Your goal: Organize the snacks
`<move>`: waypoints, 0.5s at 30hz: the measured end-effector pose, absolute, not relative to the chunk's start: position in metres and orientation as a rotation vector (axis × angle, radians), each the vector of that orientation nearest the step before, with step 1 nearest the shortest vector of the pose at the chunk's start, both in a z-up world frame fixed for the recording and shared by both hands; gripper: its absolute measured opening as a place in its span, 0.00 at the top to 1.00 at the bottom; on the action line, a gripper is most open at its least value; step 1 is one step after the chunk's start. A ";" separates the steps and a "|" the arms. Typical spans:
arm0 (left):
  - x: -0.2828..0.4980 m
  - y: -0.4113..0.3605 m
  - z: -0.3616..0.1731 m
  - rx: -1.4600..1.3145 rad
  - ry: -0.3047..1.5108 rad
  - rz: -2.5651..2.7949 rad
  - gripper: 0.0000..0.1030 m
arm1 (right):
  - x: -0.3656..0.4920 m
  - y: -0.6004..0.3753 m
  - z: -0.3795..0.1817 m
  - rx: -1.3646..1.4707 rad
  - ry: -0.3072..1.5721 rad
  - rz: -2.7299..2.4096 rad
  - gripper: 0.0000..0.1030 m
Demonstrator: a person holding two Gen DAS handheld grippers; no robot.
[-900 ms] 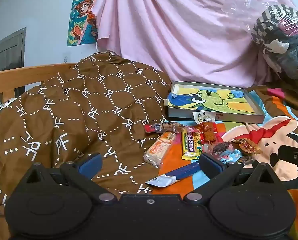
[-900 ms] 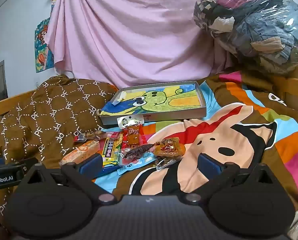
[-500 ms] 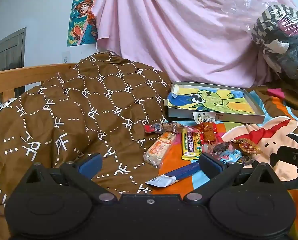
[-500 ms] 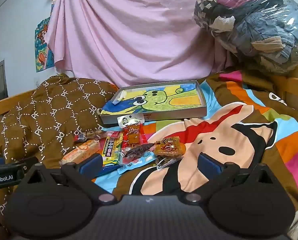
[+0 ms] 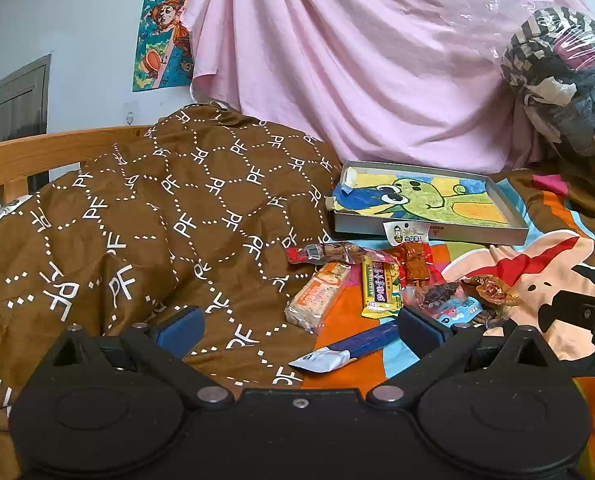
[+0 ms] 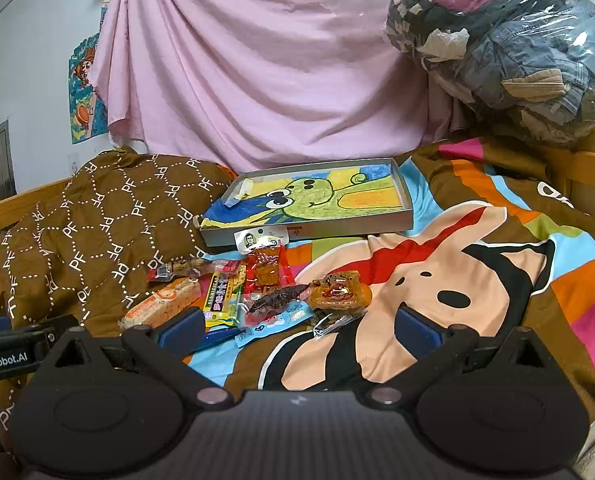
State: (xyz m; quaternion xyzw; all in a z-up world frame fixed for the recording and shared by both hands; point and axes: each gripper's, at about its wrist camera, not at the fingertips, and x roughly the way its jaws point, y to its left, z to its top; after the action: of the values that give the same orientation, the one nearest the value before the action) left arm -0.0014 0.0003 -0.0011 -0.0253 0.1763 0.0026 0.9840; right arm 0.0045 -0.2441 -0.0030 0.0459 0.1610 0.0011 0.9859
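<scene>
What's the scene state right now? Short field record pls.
surface: bed with cartoon sheet and brown quilt
tray: shallow box with a frog drawing inside, no snacks in it
snacks: loose pile in front of the tray
left gripper: open, empty
right gripper: open, empty
progress: nothing sorted yet

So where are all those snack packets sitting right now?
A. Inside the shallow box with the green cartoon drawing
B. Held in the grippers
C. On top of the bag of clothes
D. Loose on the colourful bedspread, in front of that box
D: the snack packets lie in a loose pile on the bedspread, in front of the shallow box, which holds no snacks.
</scene>
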 end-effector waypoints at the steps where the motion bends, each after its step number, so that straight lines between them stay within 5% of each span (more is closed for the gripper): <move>1: -0.002 0.000 -0.001 -0.051 0.355 0.004 0.01 | 0.005 -0.244 -0.003 0.092 0.324 0.002 0.00; 15: 0.000 0.000 -0.003 -0.051 0.358 0.002 0.01 | 0.005 -0.244 -0.003 0.094 0.326 0.002 0.00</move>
State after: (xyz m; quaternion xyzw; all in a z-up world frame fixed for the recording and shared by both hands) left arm -0.0005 0.0001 -0.0027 -0.0254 0.1778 0.0012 0.9837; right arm 0.0051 -0.2444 -0.0031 0.0466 0.1622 0.0012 0.9857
